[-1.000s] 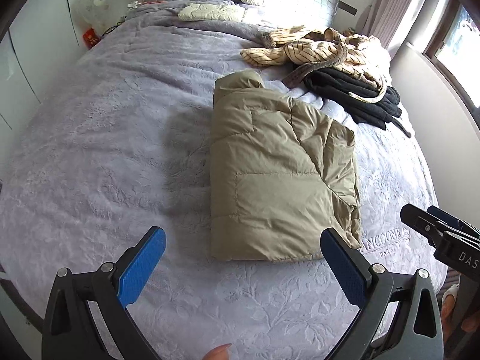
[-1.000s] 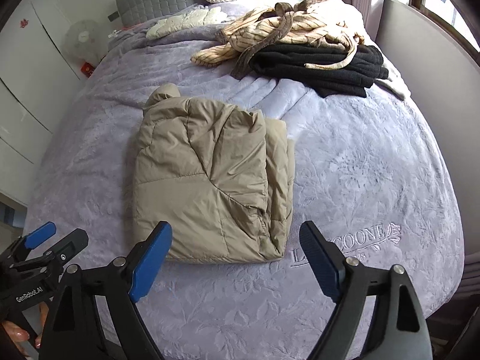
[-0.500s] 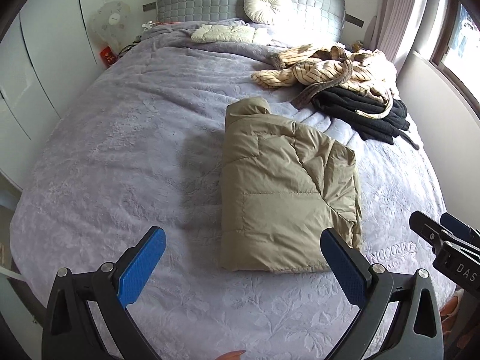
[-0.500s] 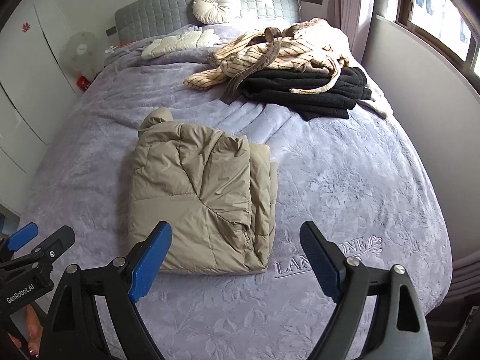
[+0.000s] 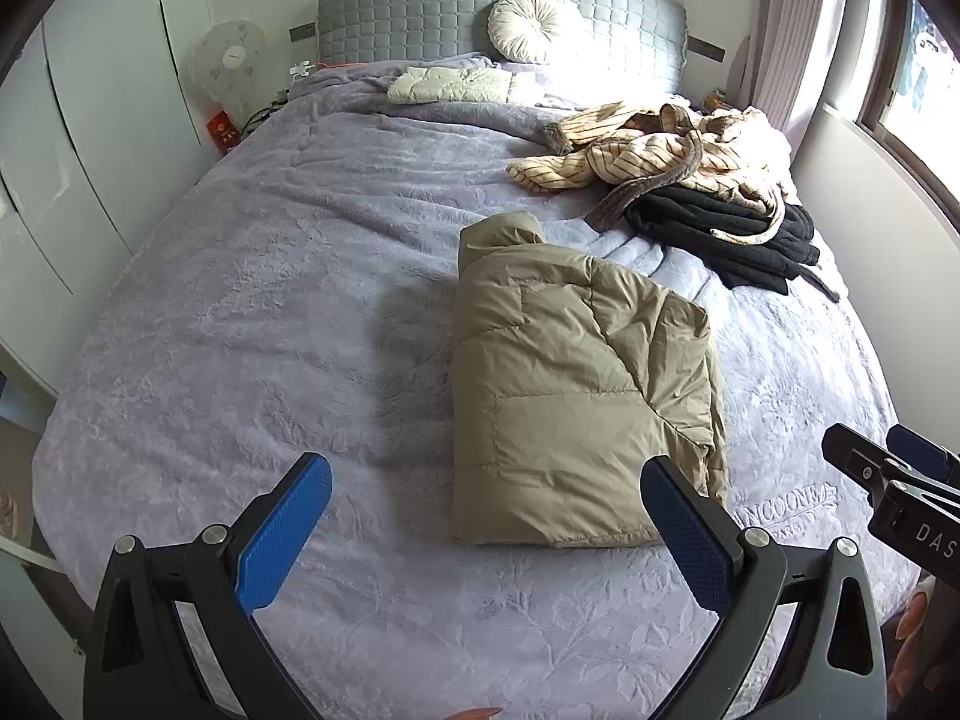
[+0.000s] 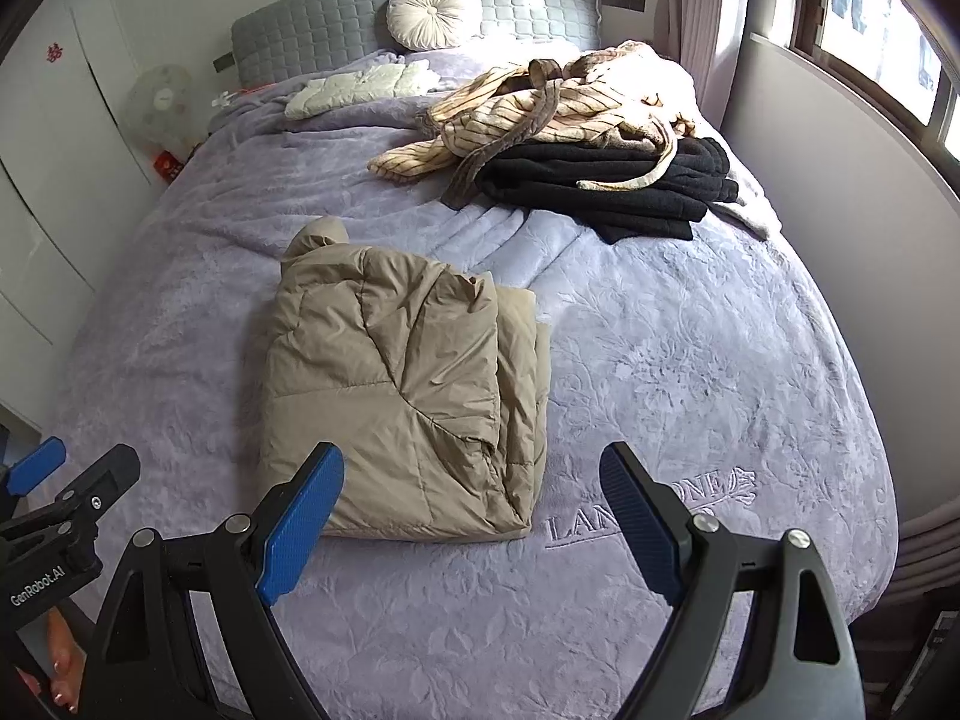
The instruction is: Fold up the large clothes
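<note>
Lying folded near the middle of the bed [image 5: 252,276] is the khaki puffer jacket [image 5: 576,396], a thick rectangle whose long axis runs from the foot of the bed toward the grey quilted headboard [image 5: 498,12], with the rolled collar or hood end pointed at the headboard and the layered folded edges stacked along its window-side edge. No real containers are seen anywhere, so nothing is held inside anything; the nearest thing to one is the lavender bedspread, on which a heap of other clothes is piled: a striped beige robe [image 5: 654,150] draped on top of a folded black garment [image 5: 732,234], well beyond the jacket toward the window side. A round cream cushion [image 5: 528,24] is propped against the headboard, with a pale quilted item [image 5: 450,84] just in front of it. Both tongs are released: the left gripper [image 5: 486,516] and the right gripper [image 6: 471,516] are each spread wide above the near edge of the bedspread, nothing between the blue pads, neither touching the jacket. Embroidered lettering [image 6: 648,504] is read more fully from the right wrist view, where the window [image 6: 888,30] also shows better; the standing fan [image 5: 228,60] and white wardrobe doors [image 5: 90,138] are clearer from the left wrist view.
</note>
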The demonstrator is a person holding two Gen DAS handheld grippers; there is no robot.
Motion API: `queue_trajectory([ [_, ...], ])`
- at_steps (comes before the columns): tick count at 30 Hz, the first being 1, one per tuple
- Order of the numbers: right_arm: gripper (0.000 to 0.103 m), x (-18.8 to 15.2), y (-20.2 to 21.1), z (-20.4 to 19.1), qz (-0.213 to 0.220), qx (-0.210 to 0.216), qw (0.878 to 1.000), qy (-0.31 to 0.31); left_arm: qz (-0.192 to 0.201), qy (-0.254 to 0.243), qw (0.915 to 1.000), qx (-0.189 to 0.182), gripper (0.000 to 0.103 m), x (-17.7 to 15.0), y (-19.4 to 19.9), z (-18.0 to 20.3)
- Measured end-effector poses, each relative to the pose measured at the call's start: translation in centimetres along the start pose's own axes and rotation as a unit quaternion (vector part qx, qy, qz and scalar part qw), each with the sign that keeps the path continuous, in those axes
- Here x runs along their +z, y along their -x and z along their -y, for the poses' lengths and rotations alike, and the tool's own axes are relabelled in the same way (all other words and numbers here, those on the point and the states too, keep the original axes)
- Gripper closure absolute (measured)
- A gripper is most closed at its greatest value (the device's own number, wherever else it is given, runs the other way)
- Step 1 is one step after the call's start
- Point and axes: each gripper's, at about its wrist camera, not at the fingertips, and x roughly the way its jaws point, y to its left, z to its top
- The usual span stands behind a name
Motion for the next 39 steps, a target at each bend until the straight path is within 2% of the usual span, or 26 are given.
queue_trajectory([
  [39, 0.014, -0.19, 0.55, -0.02, 0.001, 0.000, 1.000, 0.000, 0.000, -0.001, 1.0000, -0.001, 0.000, -0.54, 0.42, 0.05],
])
